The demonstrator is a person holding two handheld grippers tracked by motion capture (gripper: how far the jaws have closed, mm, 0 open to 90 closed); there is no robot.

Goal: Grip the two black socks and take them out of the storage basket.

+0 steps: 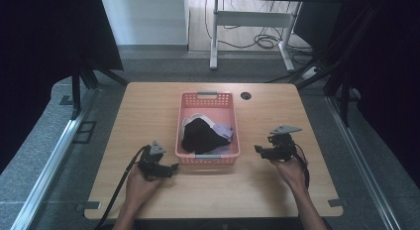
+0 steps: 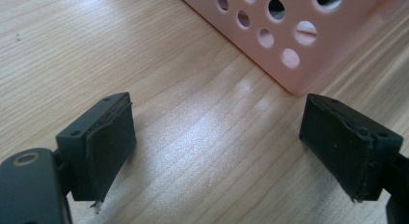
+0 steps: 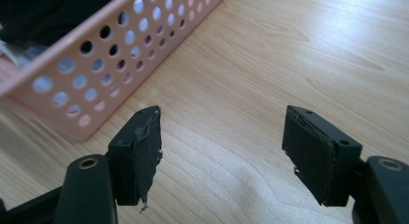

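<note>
Here the pink basket point(image 1: 208, 163) sits on the wooden table point(image 1: 148, 106), lying between the two grippers, with dark and pale cloth point(image 1: 200, 136) heaped inside it.

The left gripper point(image 2: 217, 147) has its jaws spread wide with nothing between the pads except bare tabletop. In the left gripper view, the basket's perforated wall point(image 2: 289, 35) lies ahead of the jaws and off toward the far jaw on that view's right; its lower corner comes close to that jaw's tip, but a strip of table shows between them, so they stay apart.

The right gripper point(image 3: 222, 151) likewise holds its jaws apart, gripping nothing. In the right gripper view, the basket point(image 3: 96, 74) lies ahead and to the side of the jaw at that view's left, its long holed wall running away at a slant; its near corner is just beside that jaw without touching it. Dark cloth shows above the rim.

In the high view, each hand point(image 1: 141, 185) rests on the table beside the basket's near end.
</note>
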